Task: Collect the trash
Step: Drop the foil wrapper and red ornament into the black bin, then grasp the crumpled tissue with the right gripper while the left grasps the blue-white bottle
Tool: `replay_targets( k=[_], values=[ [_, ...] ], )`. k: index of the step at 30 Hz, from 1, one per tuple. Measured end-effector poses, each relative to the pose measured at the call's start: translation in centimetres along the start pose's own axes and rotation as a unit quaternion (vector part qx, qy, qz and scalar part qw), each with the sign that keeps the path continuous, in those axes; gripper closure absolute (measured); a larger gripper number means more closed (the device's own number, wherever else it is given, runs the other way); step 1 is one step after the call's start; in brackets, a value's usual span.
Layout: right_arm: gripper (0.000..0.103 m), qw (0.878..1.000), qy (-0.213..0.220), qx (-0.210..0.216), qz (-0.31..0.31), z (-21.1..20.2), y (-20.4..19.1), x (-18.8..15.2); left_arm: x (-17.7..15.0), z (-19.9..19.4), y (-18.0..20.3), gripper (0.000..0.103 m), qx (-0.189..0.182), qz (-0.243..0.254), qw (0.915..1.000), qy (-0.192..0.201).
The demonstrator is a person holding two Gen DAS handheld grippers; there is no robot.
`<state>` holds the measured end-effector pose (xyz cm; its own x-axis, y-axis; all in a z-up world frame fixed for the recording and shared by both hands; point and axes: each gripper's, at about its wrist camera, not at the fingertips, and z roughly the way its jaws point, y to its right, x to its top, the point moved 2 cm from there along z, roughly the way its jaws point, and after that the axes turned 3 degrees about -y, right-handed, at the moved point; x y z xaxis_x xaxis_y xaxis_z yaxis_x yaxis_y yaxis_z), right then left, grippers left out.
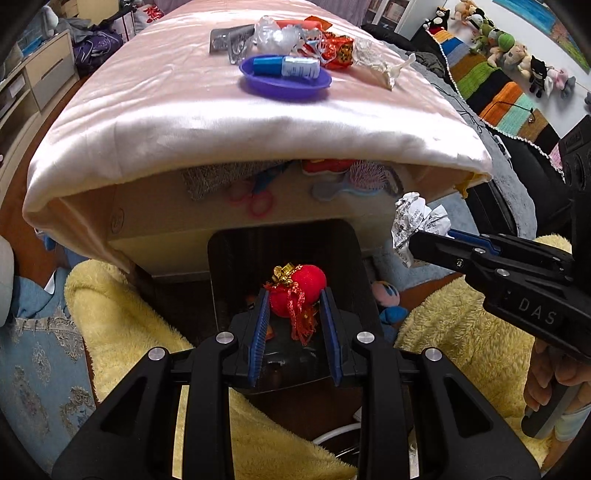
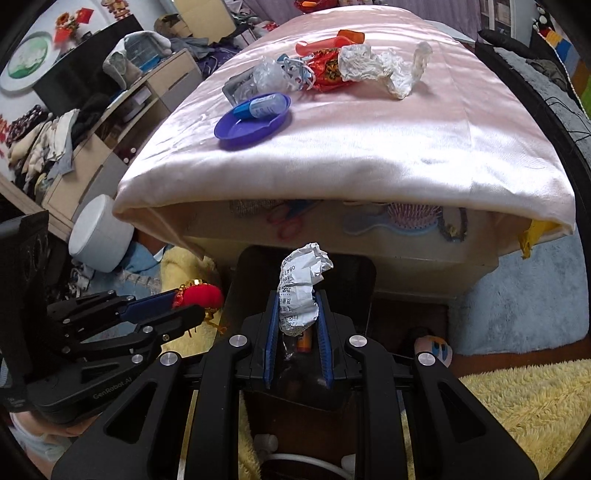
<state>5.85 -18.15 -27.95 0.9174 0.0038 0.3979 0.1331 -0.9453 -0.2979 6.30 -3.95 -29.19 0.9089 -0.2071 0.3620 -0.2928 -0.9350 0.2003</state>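
Note:
My left gripper [image 1: 295,301] is shut on a red plush ornament [image 1: 299,291] with gold trim and red tassels, held over a black bin [image 1: 229,258] below the table's front edge. My right gripper [image 2: 298,310] is shut on a crumpled printed paper [image 2: 301,284], held over the same bin [image 2: 354,269]. In the left wrist view the right gripper [image 1: 417,245] and its paper [image 1: 413,221] are at the right. In the right wrist view the left gripper [image 2: 192,306] and ornament [image 2: 203,295] are at the left. More trash lies on the pink cloth: clear plastic [image 1: 277,35], red wrappers [image 1: 338,50], crumpled plastic [image 2: 384,70].
A purple dish [image 1: 284,81] holding a blue-and-white bottle [image 1: 286,66] sits on the pink-covered table [image 1: 184,110]. Under the cloth lie scissors [image 1: 255,199] and a hairbrush [image 1: 354,181]. Yellow fuzzy blankets [image 1: 122,314] flank the bin. A white round container [image 2: 99,236] stands at left.

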Motion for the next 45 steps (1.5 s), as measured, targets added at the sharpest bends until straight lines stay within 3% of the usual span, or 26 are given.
replay_targets(
  k=[9, 11, 20, 26, 34, 45],
  values=[
    [0.075, 1.000, -0.016, 0.005, 0.004, 1.0, -0.4, 0.4, 0.2, 0.6, -0.7, 0.071, 0.013, -0.002, 0.9998, -0.012],
    [0.067, 1.000, -0.016, 0.004, 0.008, 1.0, -0.2, 0.4, 0.2, 0.6, -0.9, 0.066, 0.015, -0.002, 0.9998, -0.011],
    [0.058, 0.999, 0.001, 0.004, 0.033, 0.2, 1.5, 1.2, 1.1, -0.5, -1.8, 0.061, 0.023, -0.010, 0.9997, 0.002],
    [0.040, 0.998, 0.041, -0.014, 0.054, -2.1, 3.3, 2.8, 2.6, -2.5, -2.1, 0.043, 0.055, -0.008, 0.9978, 0.036],
    [0.040, 0.995, 0.081, -0.038, 0.046, -4.2, 4.6, 6.3, 6.3, -4.1, -1.8, 0.040, 0.041, -0.008, 0.9966, 0.070],
    [0.040, 0.993, 0.091, -0.055, 0.049, -3.3, 6.5, 11.7, 12.1, -3.5, -0.6, 0.040, 0.029, 0.001, 0.9963, 0.080]
  ],
)
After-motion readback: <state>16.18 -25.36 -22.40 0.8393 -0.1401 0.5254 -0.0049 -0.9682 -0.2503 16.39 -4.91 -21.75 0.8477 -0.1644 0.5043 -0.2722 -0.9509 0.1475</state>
